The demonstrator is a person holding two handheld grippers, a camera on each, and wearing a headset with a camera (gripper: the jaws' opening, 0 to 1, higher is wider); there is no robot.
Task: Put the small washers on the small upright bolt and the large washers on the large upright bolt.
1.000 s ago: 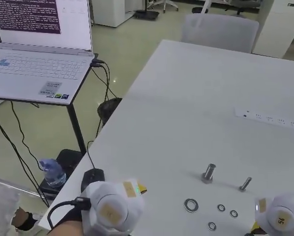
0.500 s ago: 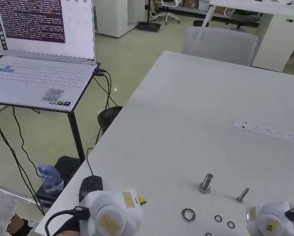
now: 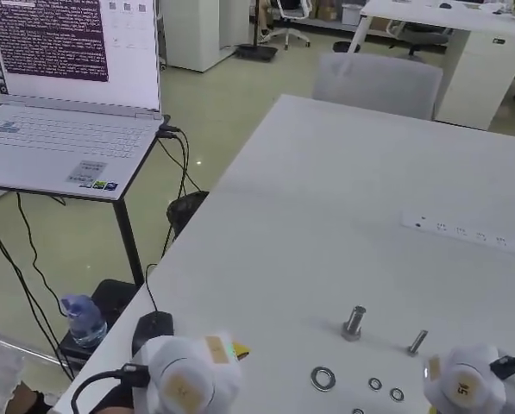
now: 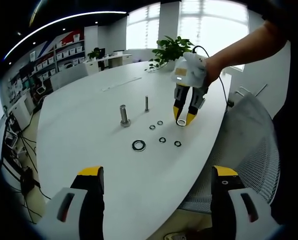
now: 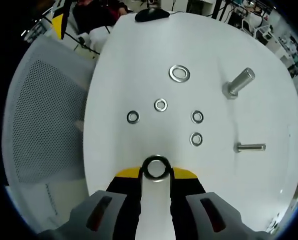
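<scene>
Mostly the headset has drifted: bolts and washers lie on the table [image 5: 139, 45] as they did a second ago, while the right hand-held gripper [image 5: 156, 175] has crept slightly nearer them. Its jaws are clamped on a large washer [image 5: 146, 168] with the hole left clear, above the four loose small washers [image 5: 160, 105]. I judge this hold suits lowering it over the large bolt [image 5: 237, 84], which stands upright and bare near the thinner small bolt [image 5: 249, 147]. A second large washer [image 5: 179, 73] lies flat. The left hand-held gripper [image 4: 157, 172] waits wide open, well back.
</scene>
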